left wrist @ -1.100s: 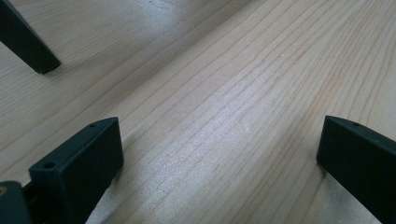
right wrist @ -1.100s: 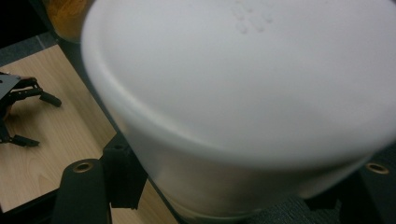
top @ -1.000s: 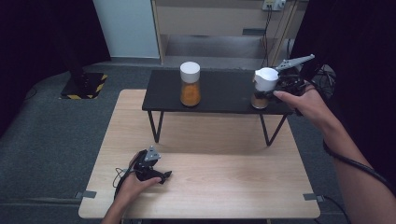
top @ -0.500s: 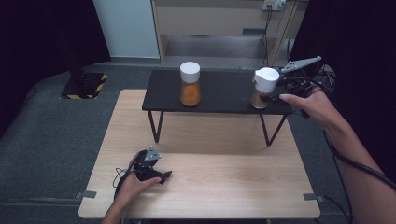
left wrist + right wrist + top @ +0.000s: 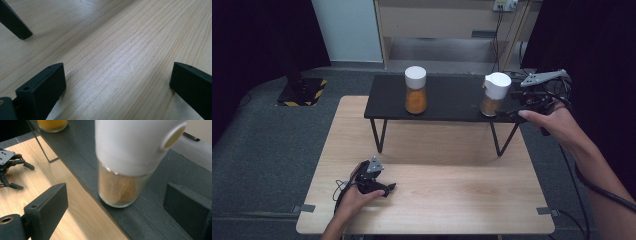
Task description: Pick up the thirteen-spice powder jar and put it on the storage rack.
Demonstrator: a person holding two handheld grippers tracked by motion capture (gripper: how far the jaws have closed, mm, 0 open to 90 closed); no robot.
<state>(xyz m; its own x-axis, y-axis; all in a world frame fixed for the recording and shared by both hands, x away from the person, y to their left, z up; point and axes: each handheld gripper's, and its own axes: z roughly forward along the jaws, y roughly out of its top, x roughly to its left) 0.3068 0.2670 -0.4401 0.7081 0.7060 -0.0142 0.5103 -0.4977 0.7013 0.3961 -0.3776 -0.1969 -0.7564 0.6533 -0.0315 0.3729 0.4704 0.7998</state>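
A glass jar of brown powder with a white cap (image 5: 494,95) (image 5: 125,162) stands upright at the right end of a low black shelf (image 5: 452,100). My right gripper (image 5: 515,106) (image 5: 117,205) is just to its right. Its jaws have just been opening and now stand wide, with the jar ahead of them and the pads off the glass. A second white-capped jar with orange powder (image 5: 415,90) (image 5: 52,123) stands at the shelf's middle. My left gripper (image 5: 387,189) (image 5: 117,80) lies open on the wooden table (image 5: 452,200) at the front left, nothing between its jaws.
The shelf stands on thin black legs (image 5: 379,135) over the back half of the table. Beyond the table are grey floor, a wooden cabinet (image 5: 447,22) and a black-and-yellow marked base (image 5: 304,92). Cables trail from both grippers.
My right gripper let go of the brown-powder jar and drew back to the right, leaving the jar on the shelf. The left gripper stayed put.
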